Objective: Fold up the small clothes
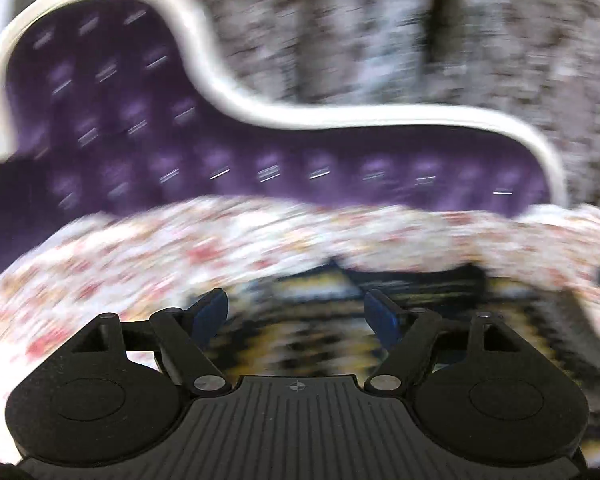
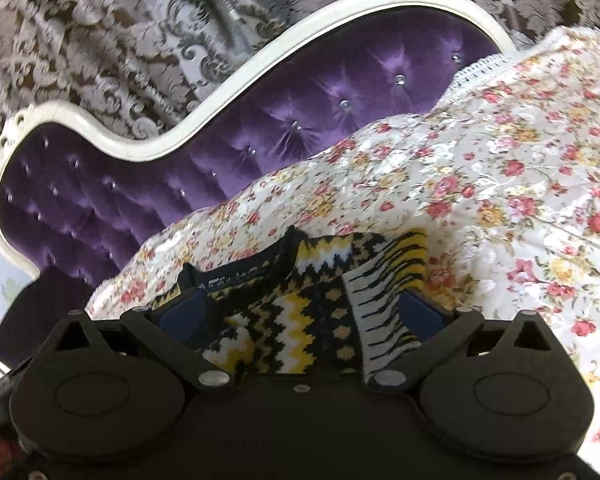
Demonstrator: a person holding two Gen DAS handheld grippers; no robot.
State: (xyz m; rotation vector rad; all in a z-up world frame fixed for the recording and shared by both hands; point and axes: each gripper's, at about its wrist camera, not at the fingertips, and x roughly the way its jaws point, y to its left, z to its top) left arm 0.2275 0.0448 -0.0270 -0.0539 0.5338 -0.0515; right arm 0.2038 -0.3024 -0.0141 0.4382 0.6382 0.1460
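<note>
Right claw (image 2: 300,312) is sitting low over a little knit sweater (image 2: 312,312), black with yellow and white zigzags, its dark collar pointing away. The blue fingers (image 2: 182,314) are spread wide on either side of it, not pinching anything. Sweater's lying on a floral bedspread (image 2: 500,184), with a purple tufted headboard (image 2: 204,144) in a white frame behind and damask curtains (image 2: 100,40) past that.

Left view motion-blurred; right sharp.
</note>
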